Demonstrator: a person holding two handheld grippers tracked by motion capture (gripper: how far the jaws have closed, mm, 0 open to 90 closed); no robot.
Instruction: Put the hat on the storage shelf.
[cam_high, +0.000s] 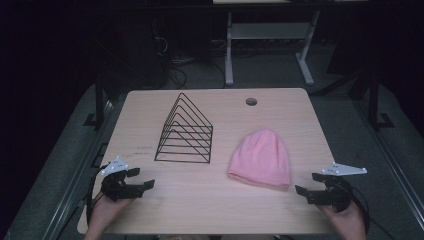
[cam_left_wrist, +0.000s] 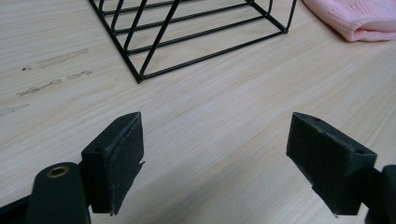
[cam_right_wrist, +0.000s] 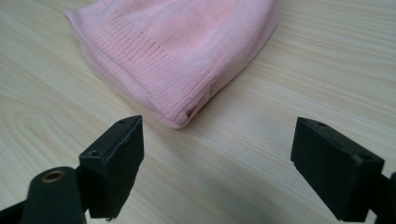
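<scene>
A pink ribbed knitted beanie (cam_high: 261, 158) is being kept flat near the right front of the light wooden desk (cam_high: 280, 102), its crown cut off in the right gripper view. The right gripper (cam_high: 306, 184) is being held released just beside its cuff, nothing grasped. The left gripper (cam_high: 141, 178), likewise spread wide, is being held at the left front corner, near a black wire triangular rack (cam_high: 185, 131).

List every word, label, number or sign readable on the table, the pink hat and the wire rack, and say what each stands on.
None can be read: the pink hat and the wire rack bear no lettering.
Faint dark marks on the table, left of the rack: too small and blurred to read.
</scene>
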